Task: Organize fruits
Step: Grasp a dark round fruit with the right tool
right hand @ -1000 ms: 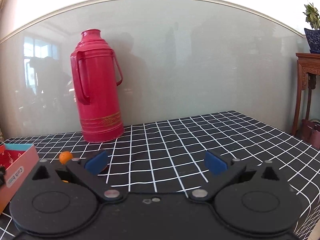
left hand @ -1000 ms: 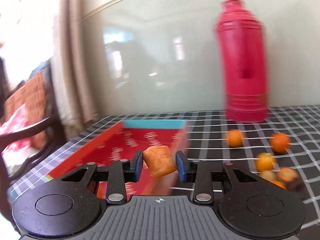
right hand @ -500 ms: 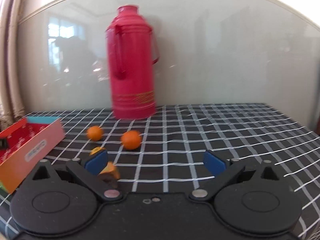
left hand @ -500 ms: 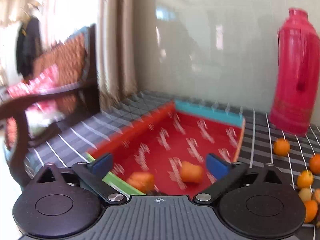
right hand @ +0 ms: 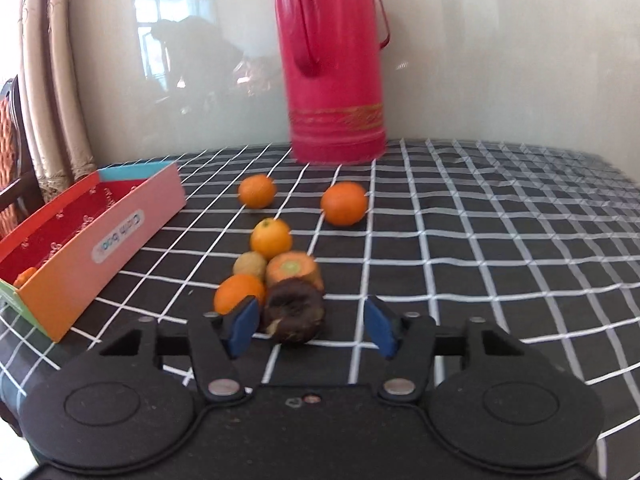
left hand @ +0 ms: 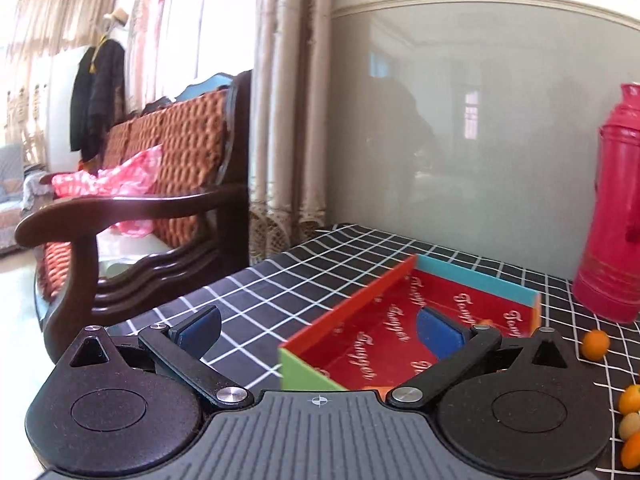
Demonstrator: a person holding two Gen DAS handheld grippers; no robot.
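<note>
Now that the left gripper has let go of the carrot piece it carried a second ago, its jaws stand wide and empty over the cardboard box — one drop done, an orange chunk lying inside the near end. Meanwhile the right gripper has closed in on the pile, jaws spread wide around a dark, wrinkled round fruit without gripping it. Behind sit a cut carrot stub, smooth glossy oranges and a pale, matte ball on the checked cloth.
</note>
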